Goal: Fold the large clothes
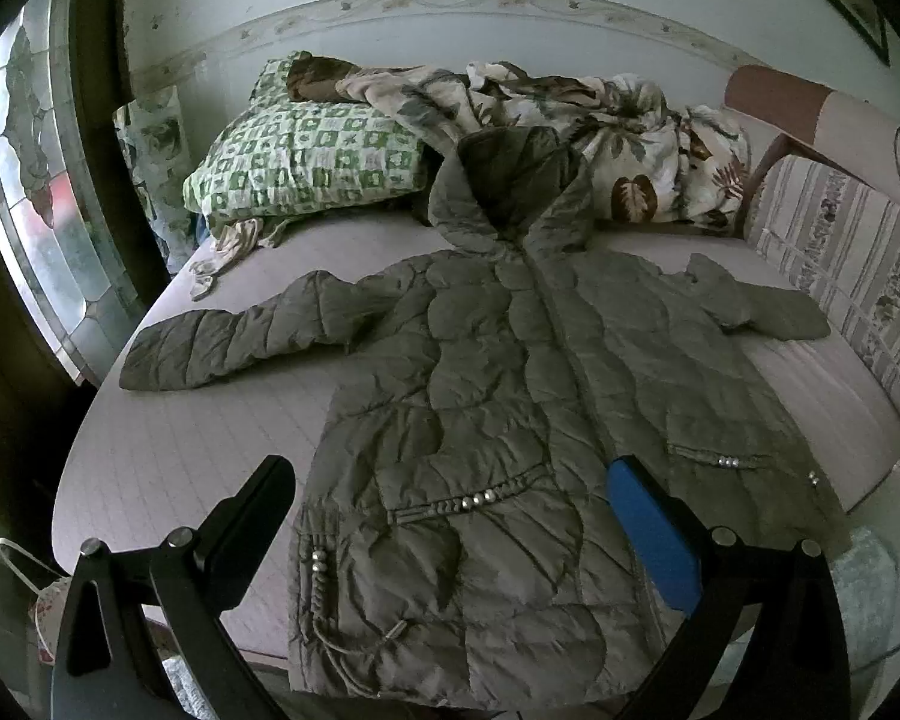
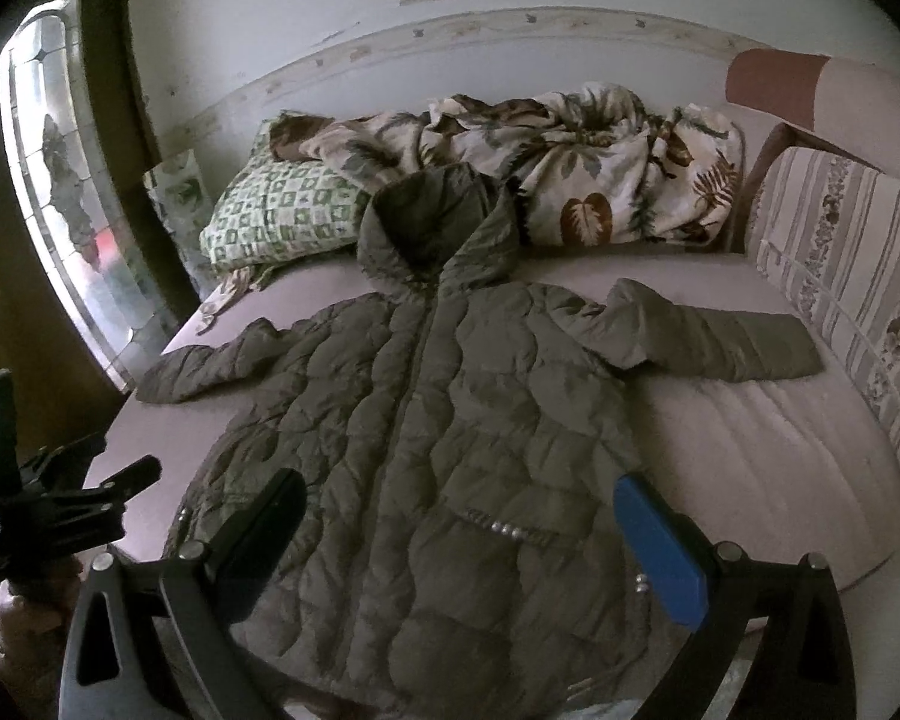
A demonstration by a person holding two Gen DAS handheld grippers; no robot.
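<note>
Jacket [image 1: 510, 396], olive and quilted, lies front-up and spread flat on the bed [image 1: 168, 450] in the left wrist view, its hem at the bed's near edge and its hood [image 1: 504, 180] reaching toward the far edge. One sleeve [image 1: 222, 348] stretches toward the left edge of the bed, the other sleeve [image 1: 756, 306] toward the right edge. The left claw [image 1: 450, 516] hangs over the hem with its jaws wide apart and nothing between them; the black finger [image 1: 252, 522] sits over bare mattress beside the jacket, the blue finger [image 1: 654, 528] over the jacket's front. A green checked pillow [image 1: 306, 162] and a rumpled leaf-print blanket [image 1: 600, 138] lie along the far edge by the wall.

From the right wrist view the jacket [image 2: 426, 450] again covers the middle of the bed [image 2: 750, 456], its zip closed up the front and its hood [image 2: 432, 228] just beside the blanket [image 2: 582, 162] and pillow [image 2: 282, 216]. The right claw [image 2: 456, 540] is spread open and holds nothing, both fingers above the lower part of the jacket. The left claw [image 2: 108, 492] shows at the bed's left edge, held in a hand [image 2: 30, 606]; from here its jaws look nearly together, with nothing in them
</note>
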